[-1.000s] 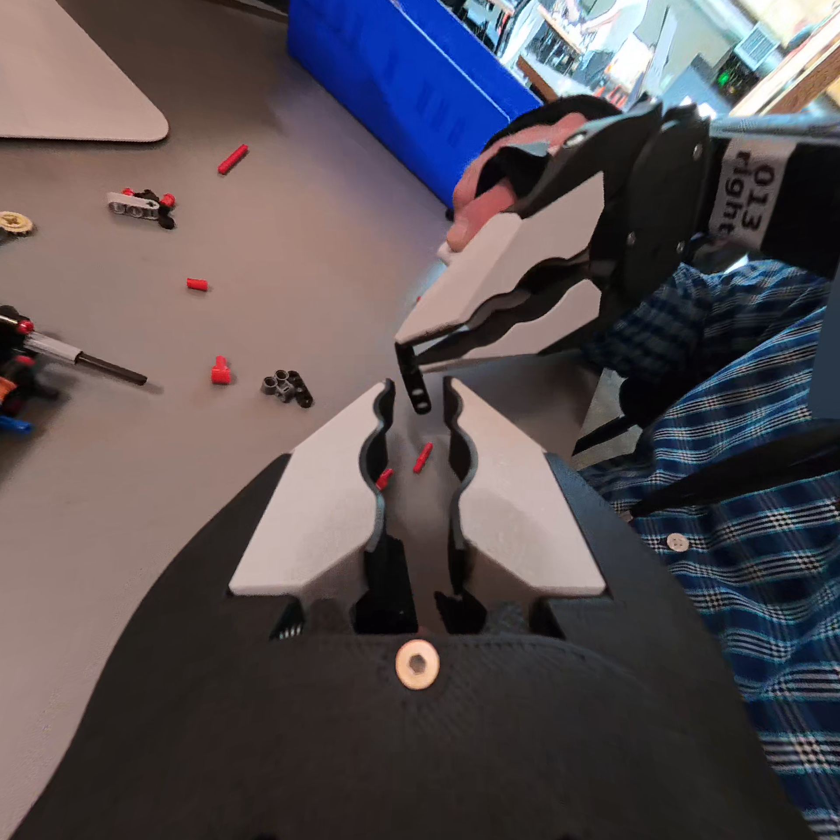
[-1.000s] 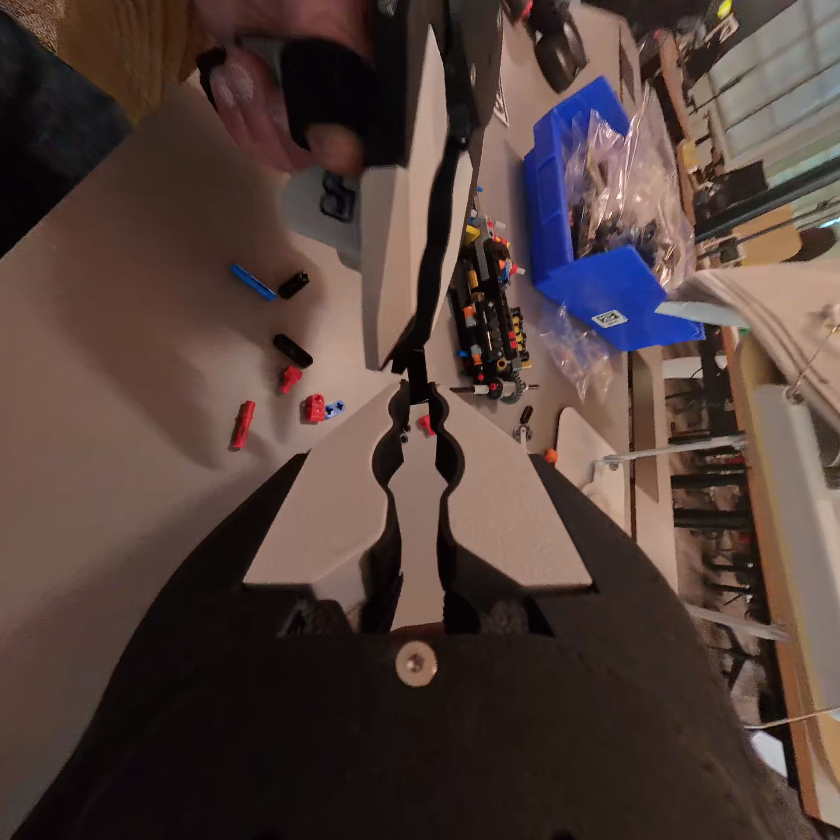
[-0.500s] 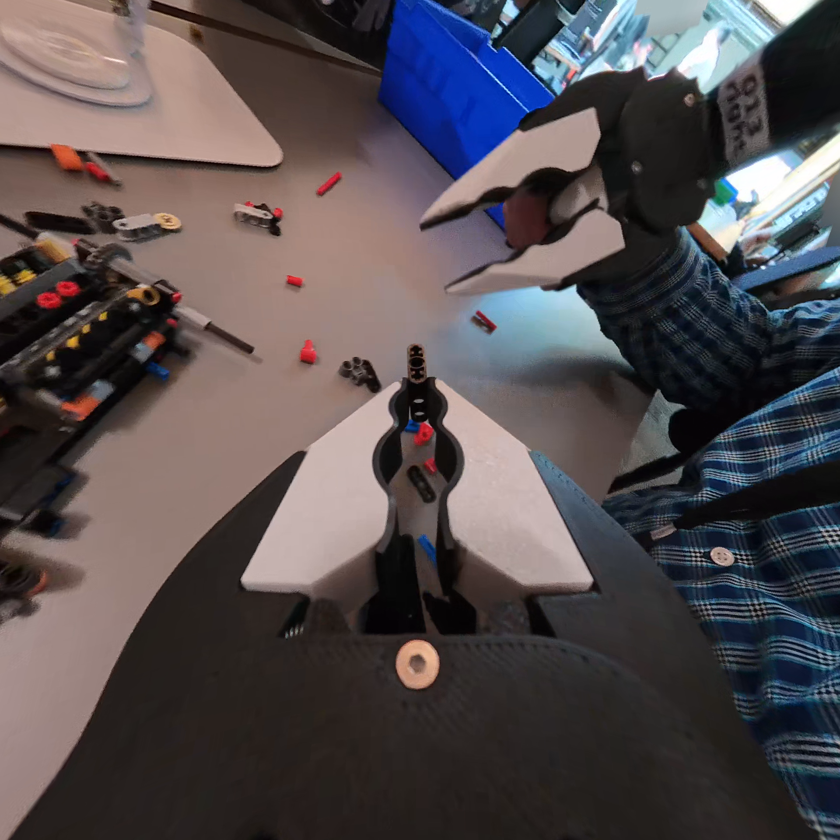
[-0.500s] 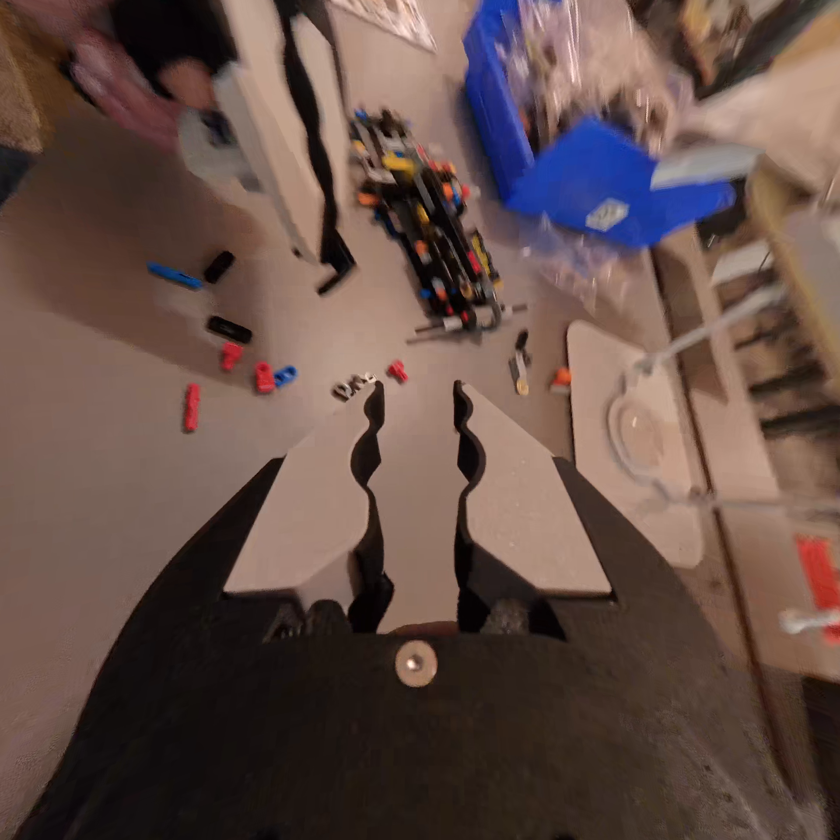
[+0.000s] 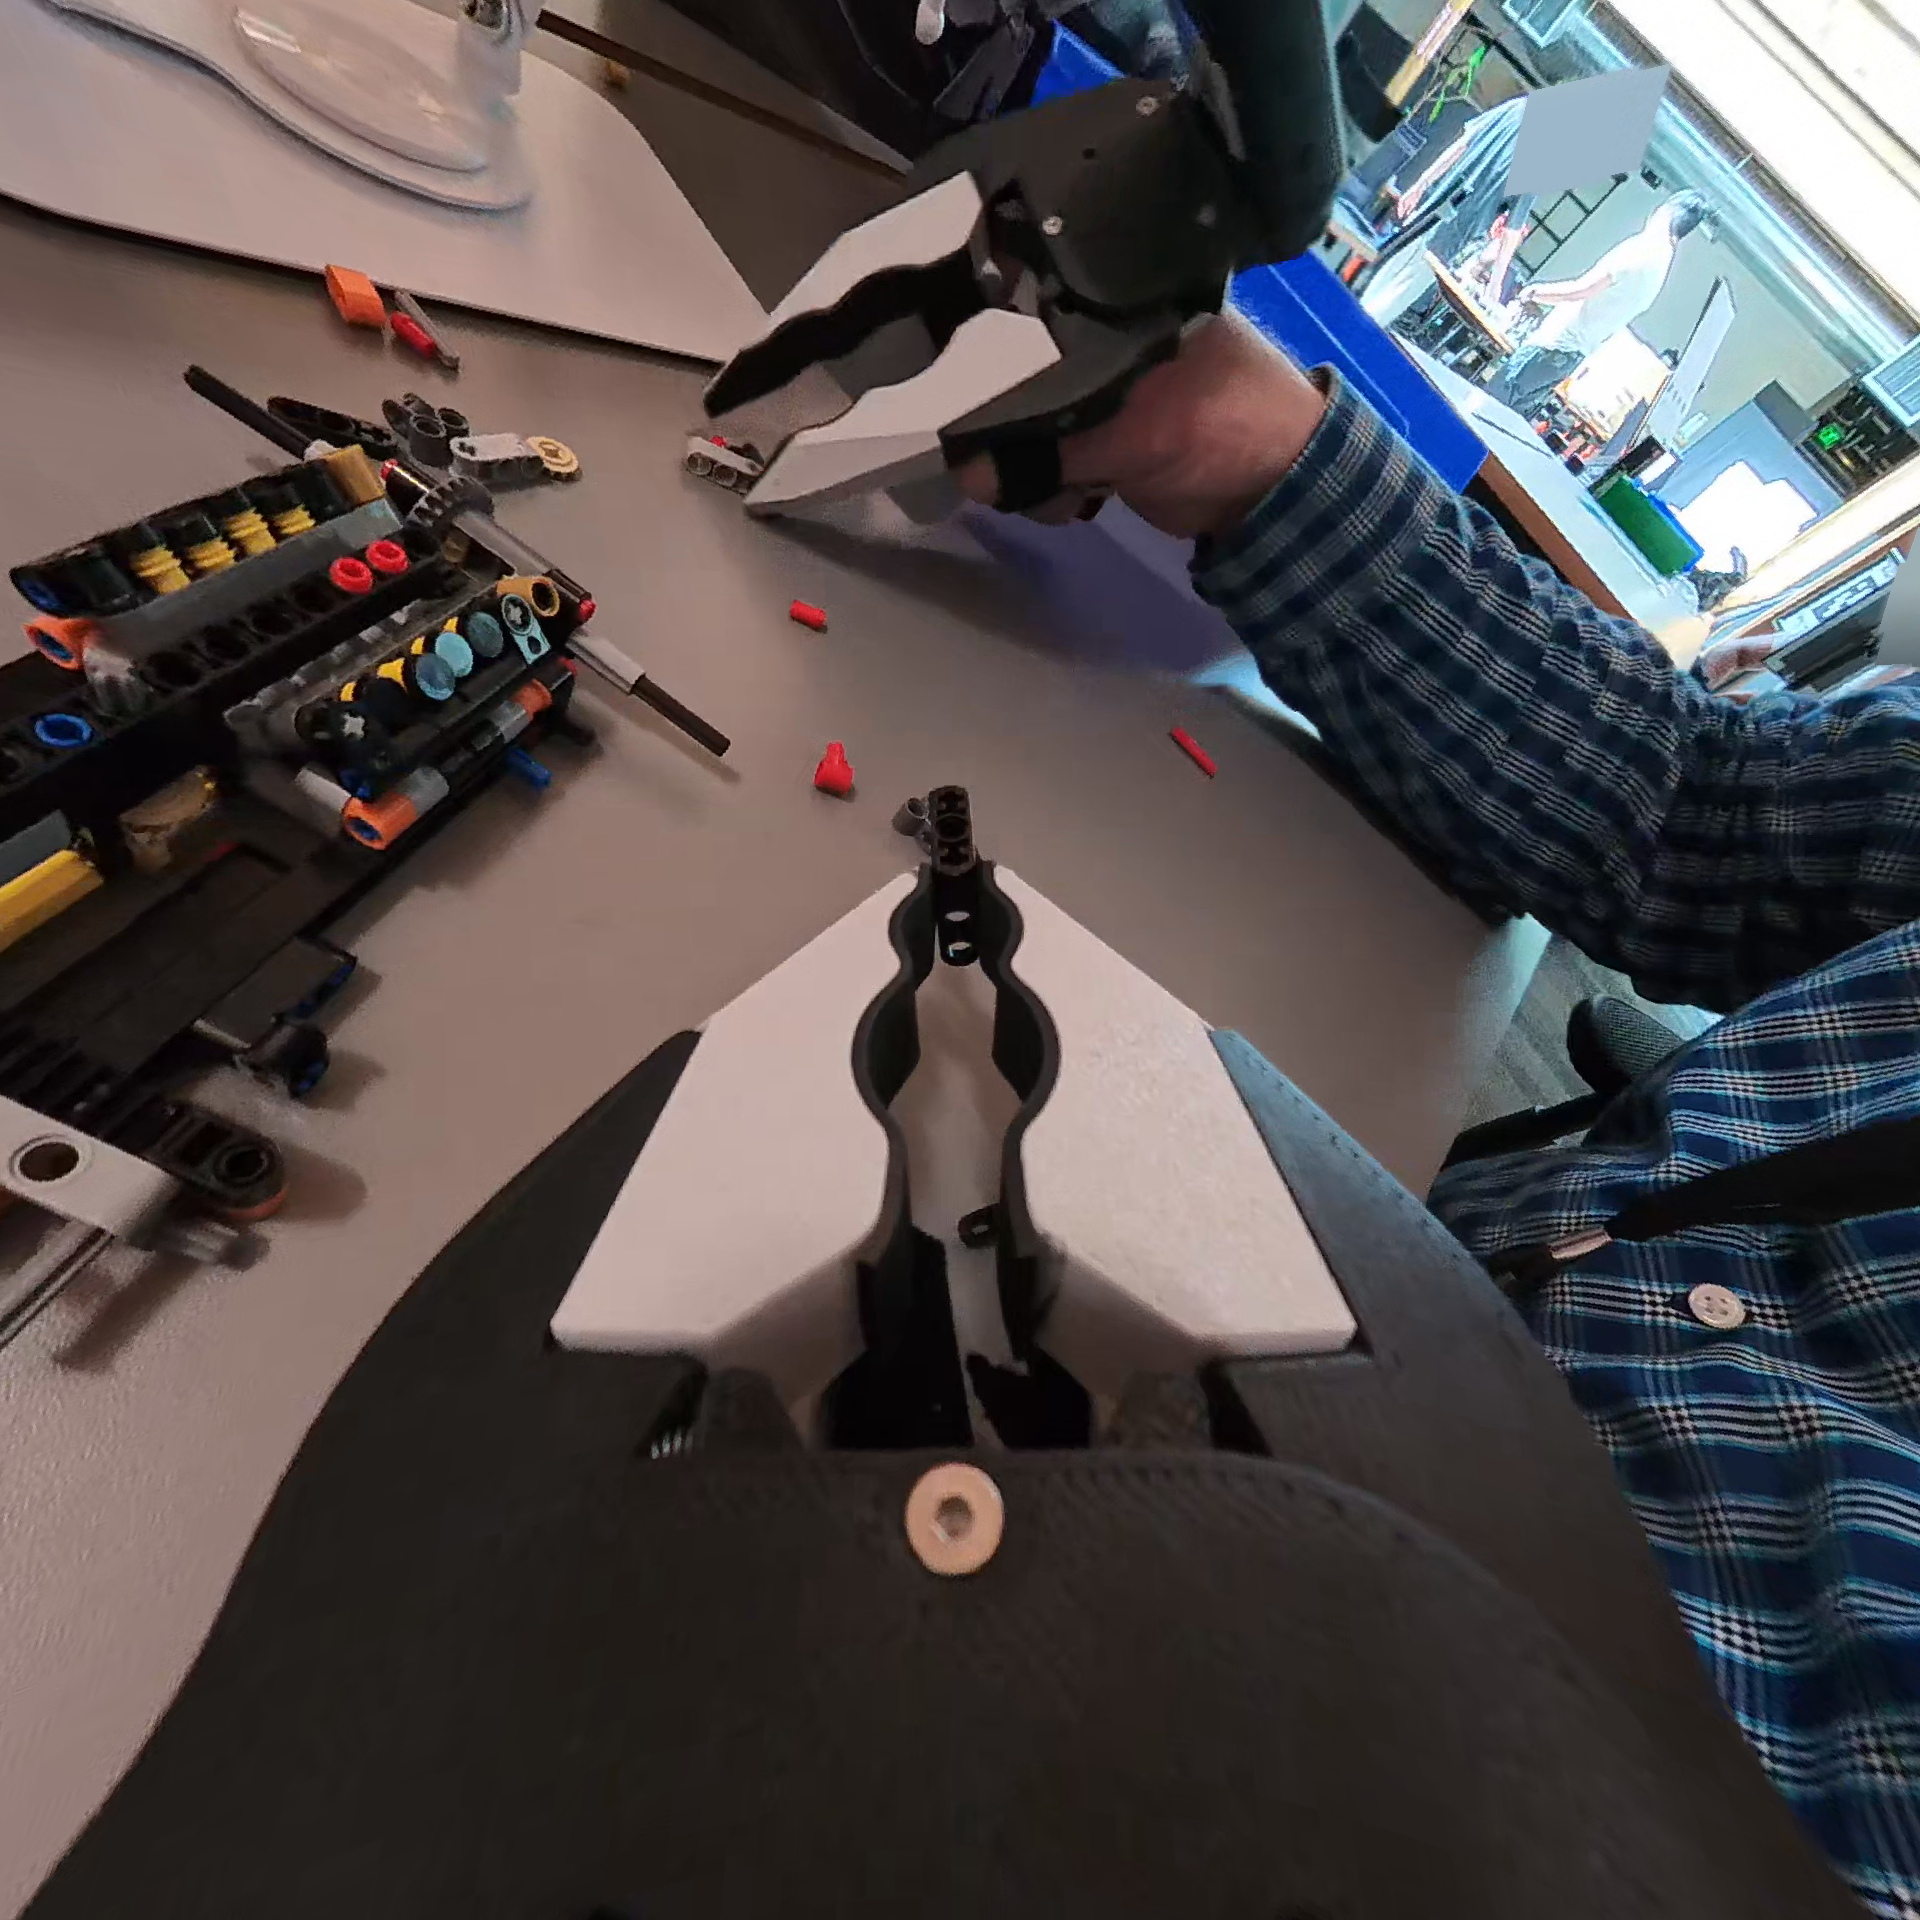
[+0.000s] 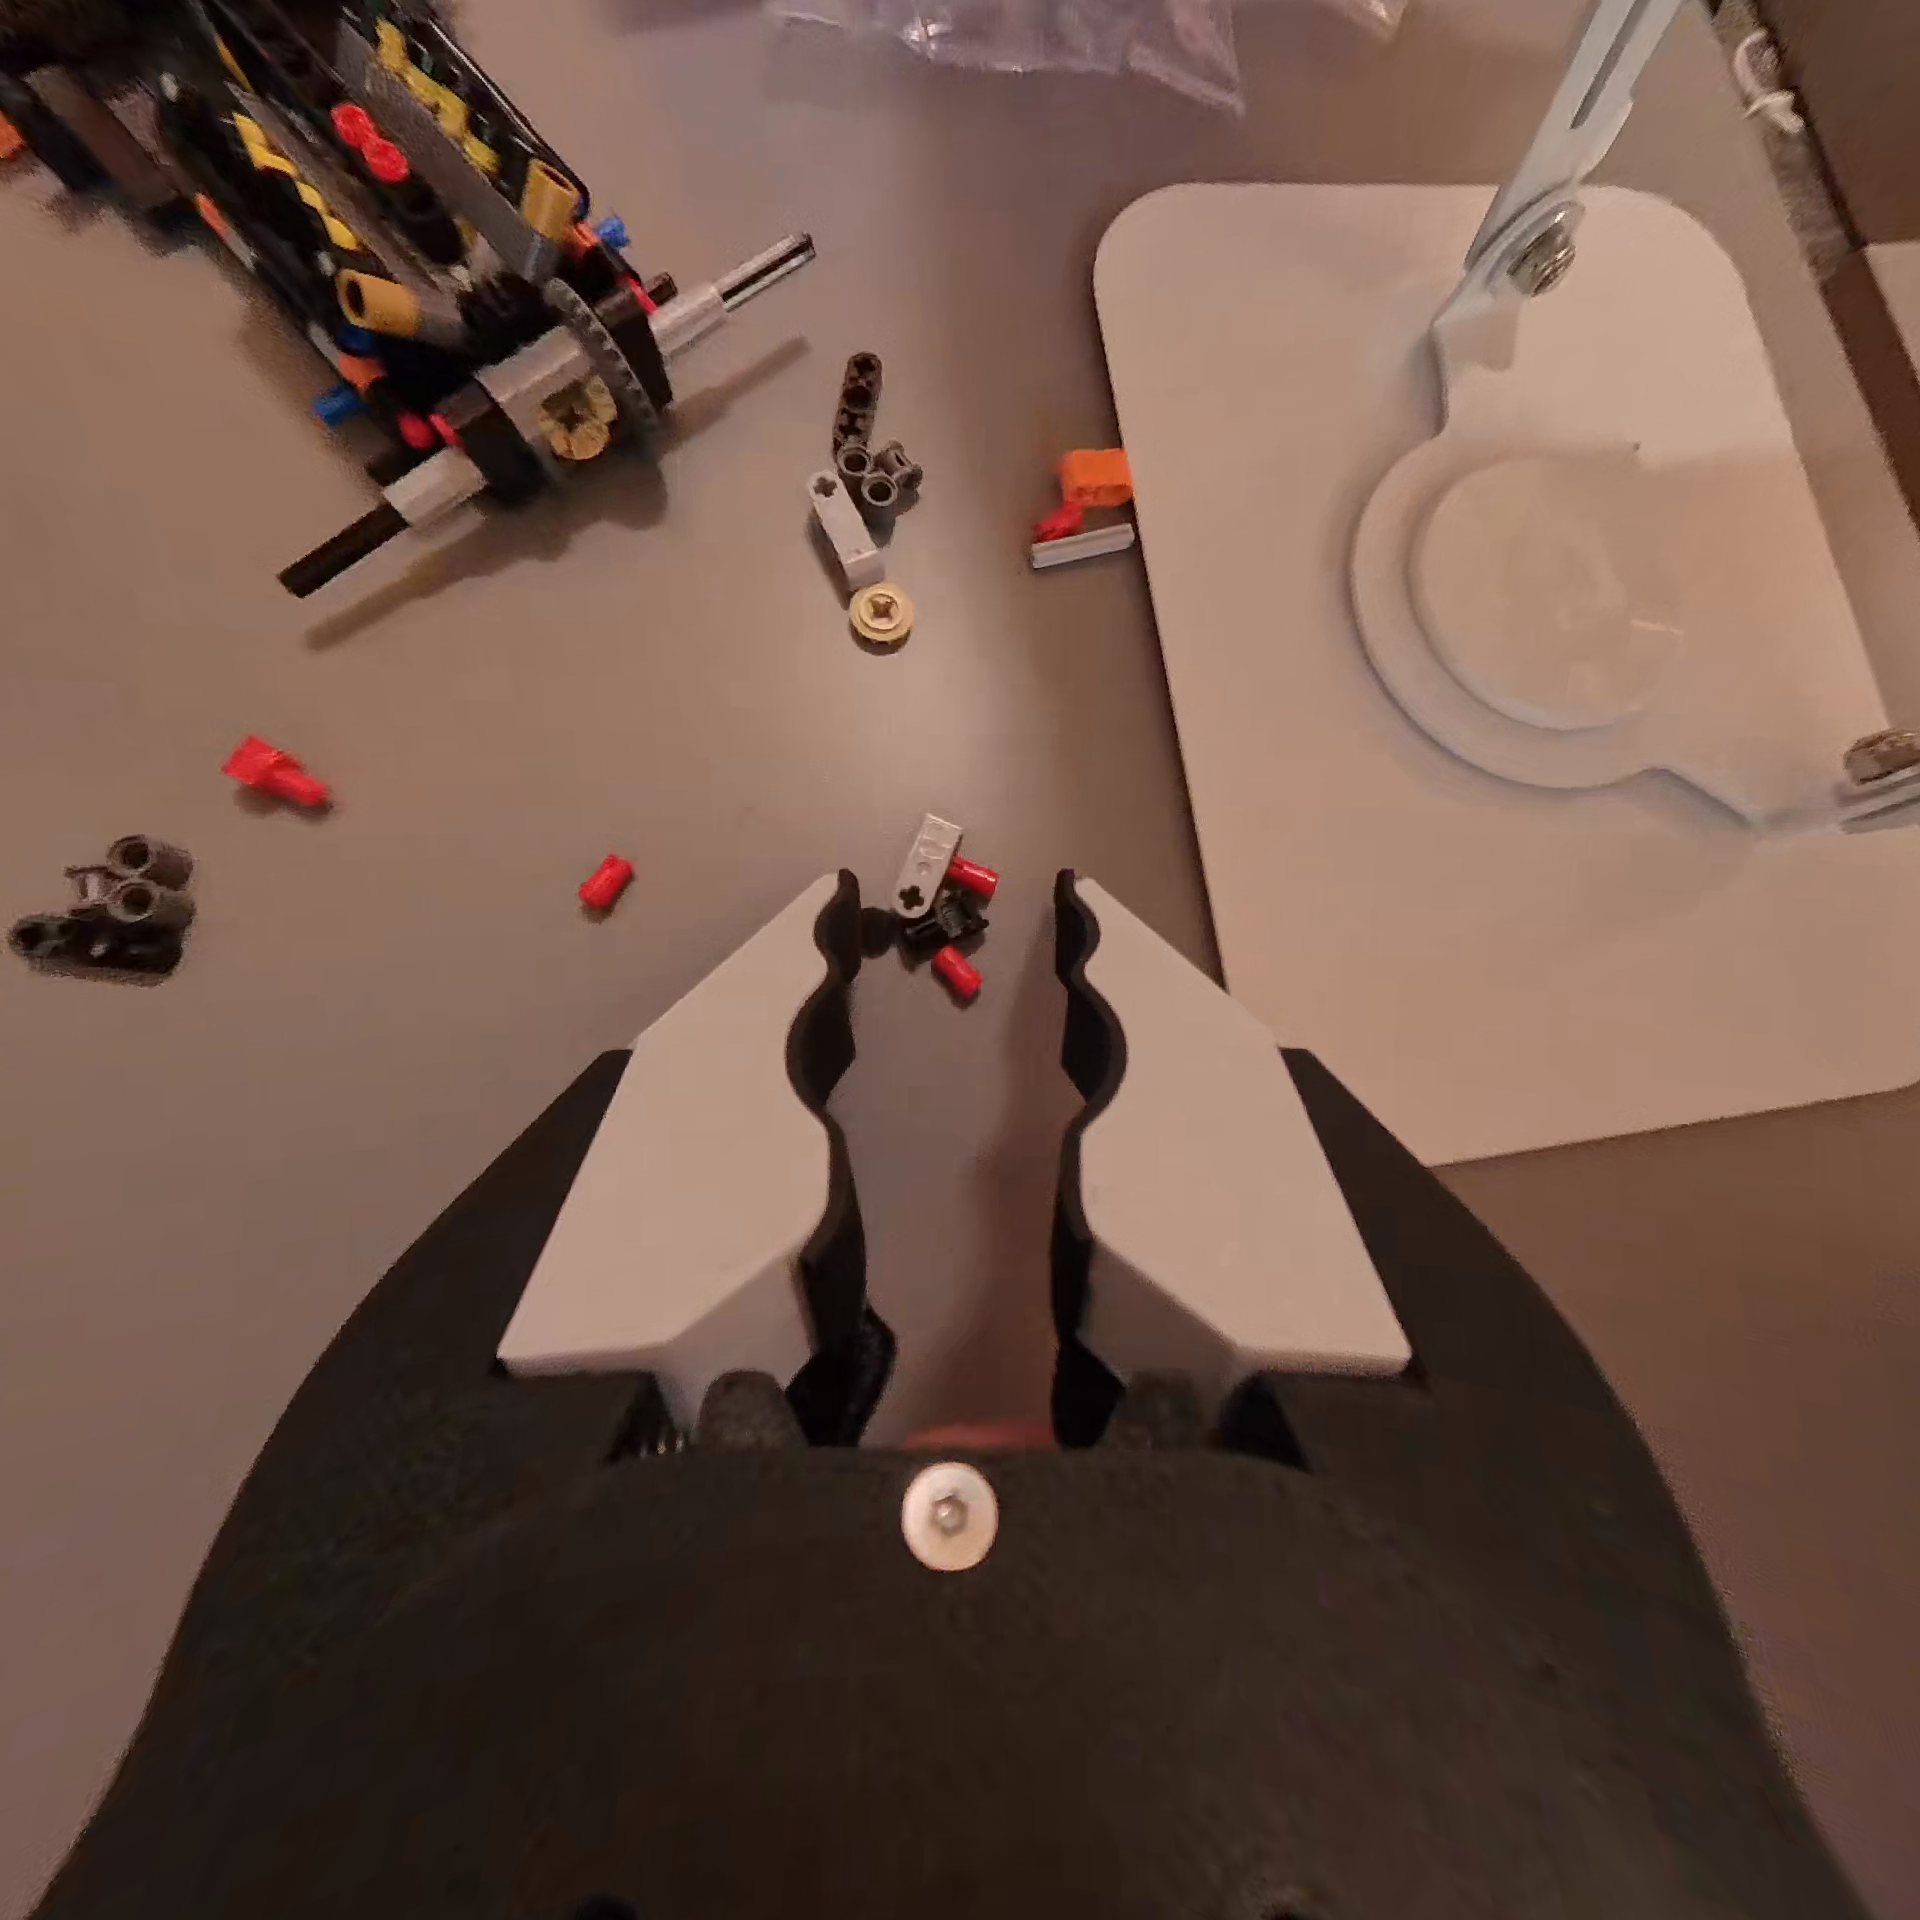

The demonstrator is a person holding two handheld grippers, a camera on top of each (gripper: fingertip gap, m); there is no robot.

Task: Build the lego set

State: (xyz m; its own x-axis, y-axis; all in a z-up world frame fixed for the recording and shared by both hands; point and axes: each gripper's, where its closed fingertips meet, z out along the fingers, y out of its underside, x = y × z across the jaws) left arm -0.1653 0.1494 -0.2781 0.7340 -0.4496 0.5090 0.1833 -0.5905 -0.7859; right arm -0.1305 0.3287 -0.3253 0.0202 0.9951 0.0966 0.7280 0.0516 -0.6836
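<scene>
My left gripper (image 5: 953, 883) is shut on a short black beam with holes (image 5: 951, 836), which sticks out past its tips above the grey table (image 5: 644, 935). My right gripper (image 6: 951, 883) is open just above the table, its tips either side of a small cluster (image 6: 935, 904): a grey liftarm, a black connector and two red pins. It also shows in the left wrist view (image 5: 769, 436), low over that grey piece (image 5: 717, 462). The partly built model (image 5: 260, 644) of black beams with yellow, red, blue and orange parts lies at the left; in the right wrist view (image 6: 416, 260) it lies at the top left.
Loose red pins (image 5: 831, 769) and a black and grey connector pair (image 6: 114, 909) lie scattered on the table. A white stand base (image 6: 1455, 623) sits to the right, with an orange piece (image 6: 1096, 473) at its edge. A blue bin (image 5: 1351, 353) stands behind. A person's plaid sleeve (image 5: 1558, 727) crosses the right. Spacing between my two grippers at the tips: around 20 centimeters.
The black beam passed from my right gripper to my left, which shut on it. My right gripper opened, swung away and came down over the small cluster by the white base.
</scene>
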